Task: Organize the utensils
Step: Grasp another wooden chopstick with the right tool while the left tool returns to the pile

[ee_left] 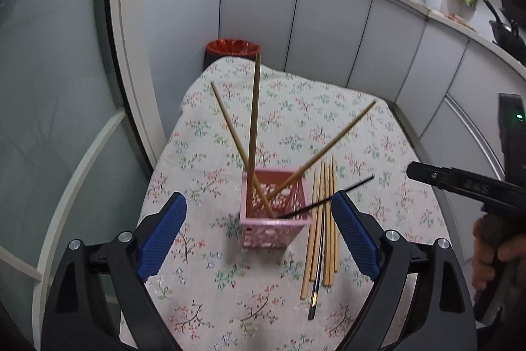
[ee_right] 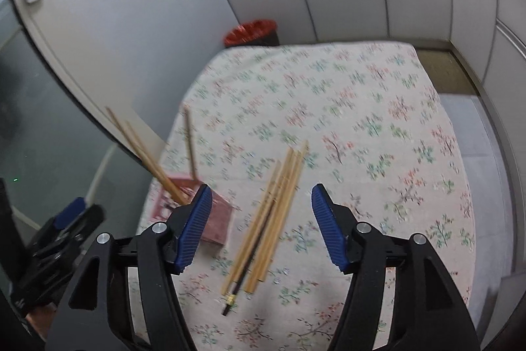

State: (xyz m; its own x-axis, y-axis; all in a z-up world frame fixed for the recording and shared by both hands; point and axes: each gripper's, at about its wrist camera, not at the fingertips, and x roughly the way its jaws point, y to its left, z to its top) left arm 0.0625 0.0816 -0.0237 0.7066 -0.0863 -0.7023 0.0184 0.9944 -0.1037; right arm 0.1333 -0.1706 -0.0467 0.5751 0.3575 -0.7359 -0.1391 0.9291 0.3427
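A pink perforated plastic utensil holder (ee_left: 275, 213) is standing on the desk (ee_left: 361, 127) under a floral cloth, with three long wooden chopsticks (ee_left: 253, 127) and one thin black chopstick (ee_left: 328, 198) leaning out of it at different angles. Just beside its right side, a bundle of wooden chopsticks (ee_right: 273, 216) is lying flat on the cloth, with a dark chopstick (ee_right: 250, 268) among them. The left gripper (ee_left: 259, 236) is hovering in front of the holder, its blue-padded fingers (ee_left: 162, 236) standing wide apart and gripping nothing. The right gripper (ee_right: 258, 229) is hanging above the loose bundle, its fingers (ee_right: 325, 226) spread wide too. A red-lined bin (ee_left: 232, 46) is sitting beyond the desk's far edge.
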